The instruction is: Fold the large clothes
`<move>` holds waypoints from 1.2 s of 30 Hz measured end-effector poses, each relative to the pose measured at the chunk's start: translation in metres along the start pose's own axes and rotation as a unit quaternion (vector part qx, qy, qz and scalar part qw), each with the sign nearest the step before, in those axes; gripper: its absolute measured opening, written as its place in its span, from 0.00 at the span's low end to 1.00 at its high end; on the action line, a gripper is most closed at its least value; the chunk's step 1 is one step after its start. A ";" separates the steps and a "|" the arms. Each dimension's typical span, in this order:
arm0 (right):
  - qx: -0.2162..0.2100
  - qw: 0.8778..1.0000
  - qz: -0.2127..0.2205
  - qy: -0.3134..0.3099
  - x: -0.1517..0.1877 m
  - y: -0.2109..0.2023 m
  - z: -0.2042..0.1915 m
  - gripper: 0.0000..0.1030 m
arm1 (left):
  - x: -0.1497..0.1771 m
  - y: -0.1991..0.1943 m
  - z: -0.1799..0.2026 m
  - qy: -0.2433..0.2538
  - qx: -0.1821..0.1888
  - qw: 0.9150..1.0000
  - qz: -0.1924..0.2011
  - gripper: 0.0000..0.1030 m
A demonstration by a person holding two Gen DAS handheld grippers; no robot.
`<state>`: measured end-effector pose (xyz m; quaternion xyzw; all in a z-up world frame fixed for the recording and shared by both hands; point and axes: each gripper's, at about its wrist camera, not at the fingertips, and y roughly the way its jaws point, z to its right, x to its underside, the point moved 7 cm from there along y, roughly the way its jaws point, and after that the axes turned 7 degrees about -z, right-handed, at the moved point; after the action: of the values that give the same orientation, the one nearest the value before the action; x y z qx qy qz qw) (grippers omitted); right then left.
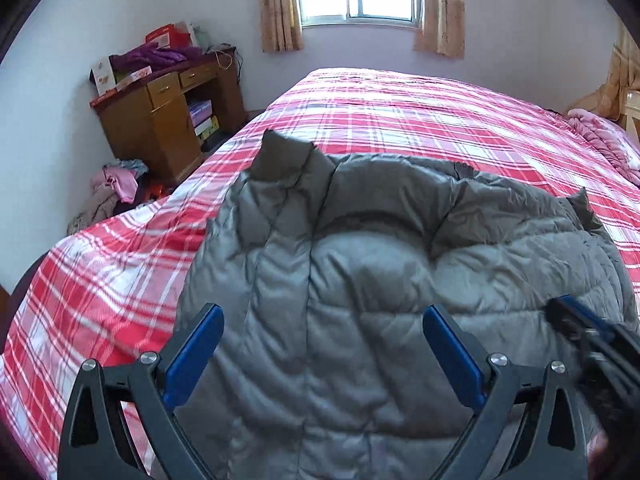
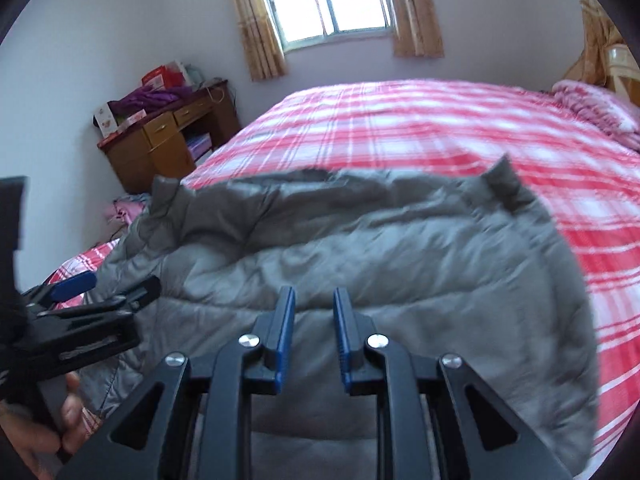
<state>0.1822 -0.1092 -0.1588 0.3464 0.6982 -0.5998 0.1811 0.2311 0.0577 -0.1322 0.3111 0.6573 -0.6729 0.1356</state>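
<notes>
The left gripper (image 1: 323, 312) points forward and down, its 2 blue-padded fingers (image 1: 196, 354) spread wide with nothing pinched between them. The right gripper (image 2: 314, 294) tilts down too, its jaws drawn close with a narrow gap, gripping nothing. A hand (image 2: 60, 420) grips the left gripper's handle.
</notes>
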 end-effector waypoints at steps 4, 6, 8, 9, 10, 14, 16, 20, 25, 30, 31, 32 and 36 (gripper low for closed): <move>0.017 1.000 -0.019 -0.008 0.015 0.022 -0.004 0.20 | 0.009 -0.004 -0.007 -0.019 0.008 1.000 -0.002 0.97; 0.020 1.000 -0.020 -0.007 0.018 0.026 -0.002 0.20 | 0.015 -0.007 -0.018 -0.041 0.018 0.999 0.003 0.97; 0.020 1.000 -0.022 -0.006 0.019 0.026 -0.002 0.20 | 0.021 -0.010 -0.026 -0.058 0.028 0.998 0.009 0.97; 0.021 0.999 -0.025 -0.010 0.020 0.027 -0.001 0.20 | 0.025 -0.012 -0.029 -0.066 0.035 0.997 0.011 0.97; 0.022 0.999 -0.026 -0.013 0.021 0.026 -0.001 0.20 | 0.028 -0.014 -0.032 -0.070 0.037 0.997 0.013 0.97; 0.021 0.999 -0.034 -0.020 0.015 0.019 -0.003 0.20 | 0.035 -0.029 -0.042 -0.092 0.050 0.994 0.043 0.97; 0.014 1.000 -0.009 -0.016 0.007 0.008 -0.009 0.20 | 0.039 -0.035 -0.048 -0.112 0.060 0.990 0.053 0.97; -0.003 1.000 0.003 -0.010 0.003 0.007 -0.022 0.20 | 0.049 -0.036 -0.059 -0.171 0.085 0.980 0.063 0.97; -0.006 0.999 -0.037 0.005 0.024 0.047 -0.020 0.19 | 0.070 -0.029 -0.059 -0.223 0.105 0.968 0.055 0.97; -0.003 0.999 -0.037 -0.006 0.030 0.051 -0.019 0.19 | 0.075 -0.004 -0.057 -0.247 0.114 0.962 0.028 0.97; -0.006 0.999 -0.037 -0.004 0.030 0.051 -0.016 0.19 | 0.075 0.004 -0.056 -0.253 0.120 0.960 0.012 0.97; -0.007 0.999 -0.037 -0.003 0.030 0.052 -0.016 0.19 | 0.075 0.009 -0.055 -0.261 0.129 0.957 0.004 0.97; -0.004 0.999 -0.037 -0.005 0.030 0.052 -0.015 0.19 | 0.065 0.018 -0.057 -0.289 0.155 0.945 0.019 0.97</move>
<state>0.2001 -0.0849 -0.2130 0.3166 0.7122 -0.6047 0.1640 0.2055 0.1261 -0.1824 0.1336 0.4714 -0.8246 0.2827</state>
